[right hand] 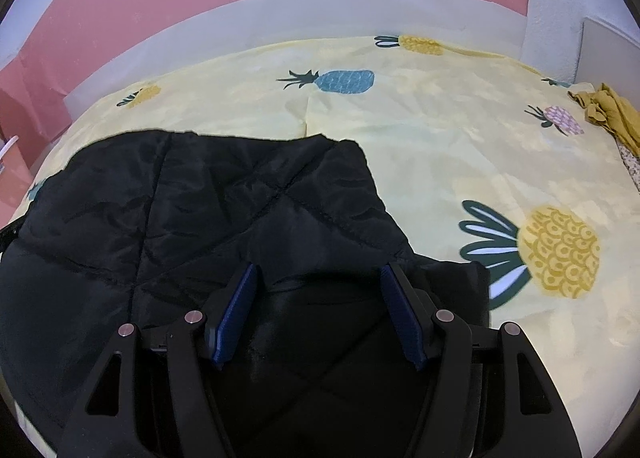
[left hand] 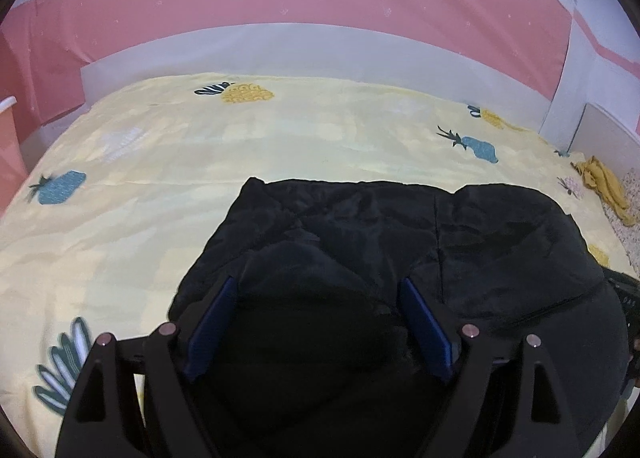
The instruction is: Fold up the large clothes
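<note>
The left gripper [left hand: 318,284] is low over the near part of a black quilted jacket [left hand: 384,234], and its blue fingers [left hand: 216,314] are spread wide with dark cloth between them but not pinched. The right gripper [right hand: 318,272] is in the same pose over the jacket [right hand: 208,193], also wide and holding nothing. The jacket lies partly folded and wrinkled on the yellow pineapple bedsheet [right hand: 460,145], with a mustard cloth [right hand: 612,113] well apart from it.
</note>
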Available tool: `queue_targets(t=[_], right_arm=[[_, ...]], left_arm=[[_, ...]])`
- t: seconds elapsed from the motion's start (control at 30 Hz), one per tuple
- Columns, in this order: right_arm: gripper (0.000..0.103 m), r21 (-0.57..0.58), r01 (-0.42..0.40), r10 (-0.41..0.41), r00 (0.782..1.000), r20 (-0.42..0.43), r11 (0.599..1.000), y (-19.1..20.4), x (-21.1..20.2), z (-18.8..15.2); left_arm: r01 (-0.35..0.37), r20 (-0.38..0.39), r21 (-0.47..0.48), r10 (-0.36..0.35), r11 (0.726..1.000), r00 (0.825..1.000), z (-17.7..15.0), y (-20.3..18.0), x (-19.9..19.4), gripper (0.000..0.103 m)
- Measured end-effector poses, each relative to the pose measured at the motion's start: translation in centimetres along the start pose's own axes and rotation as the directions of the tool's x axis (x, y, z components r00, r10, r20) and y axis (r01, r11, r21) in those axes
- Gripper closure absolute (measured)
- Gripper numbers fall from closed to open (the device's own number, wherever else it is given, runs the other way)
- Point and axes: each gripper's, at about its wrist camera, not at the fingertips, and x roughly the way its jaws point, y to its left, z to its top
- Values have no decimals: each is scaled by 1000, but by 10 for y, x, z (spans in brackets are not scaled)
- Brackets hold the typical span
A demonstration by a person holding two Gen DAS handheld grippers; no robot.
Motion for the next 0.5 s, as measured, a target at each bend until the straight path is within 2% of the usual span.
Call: queue_targets(t=[0.13,0.23,0.37,0.5], right_arm=[[39,13,14,-15,999,49,1000,-6,-38,-3],[39,22,-23,21,995,99,999,-9,-69,-20],[39,40,-38,37,998,44,998,-12,-53,-35],[39,41,-18,17,999,35,999,-11,-45,-33]], left_arm=[[9,44,-10,-8,1000,999,-3,9,-42,18],[13,82,-3,-13,1000,997,-19,14,-64,18],[-7,4,-9,7,1000,1000,-35,15,-42,18],[-25,10,-9,25,1000,1000,-37,13,-35,18]])
